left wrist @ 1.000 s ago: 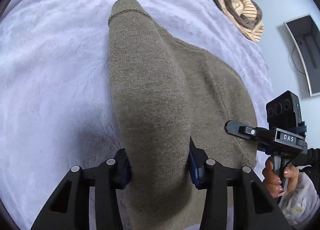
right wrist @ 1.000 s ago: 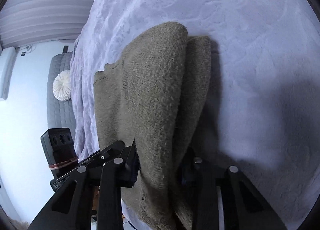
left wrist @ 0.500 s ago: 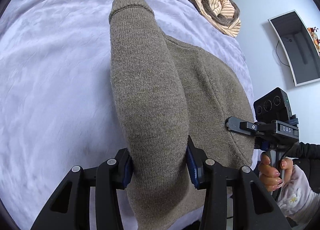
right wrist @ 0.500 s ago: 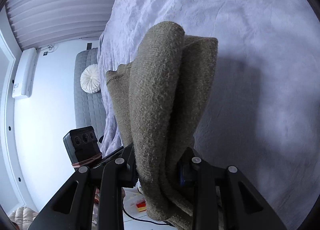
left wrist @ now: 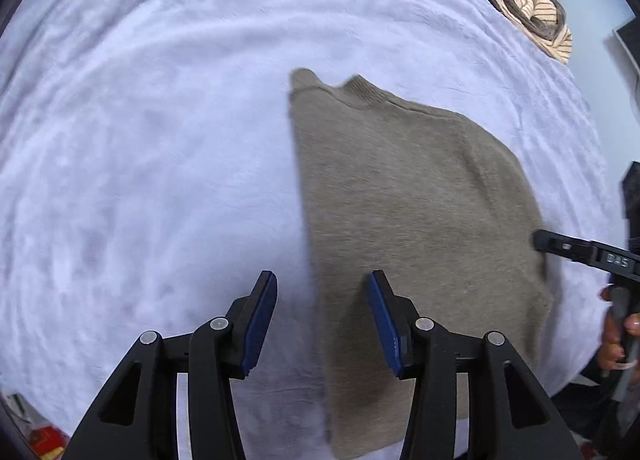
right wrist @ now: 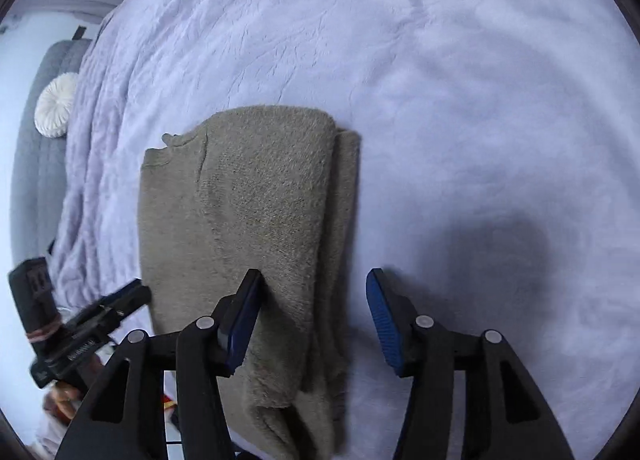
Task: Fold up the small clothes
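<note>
Left gripper: jaws spread wide, blue pads bare, nothing between them; it hangs above the near left edge of the sweater, its right finger over the knit and its left finger over the bedspread. Right gripper: jaws likewise parted and holding nothing; its left finger sits over the sweater's right portion, its right finger over bare bedspread just beside the sweater's right edge. Sweater: olive-brown knit, lying flat on the bedspread in folded layers, ribbed collar at the far end; in the right wrist view a folded panel lies on top, with a narrower layer showing along its right side. Bedspread: pale lavender plush, under the sweater on all sides. Striped garment: cream and brown, bunched, well beyond the sweater's collar toward the far right edge of the bedspread. Round white cushion: on a grey upholstered seat, left of the sweater, past the bedspread's edge. Person's hand: at the right of the sweater, on the right gripper's handle.
</note>
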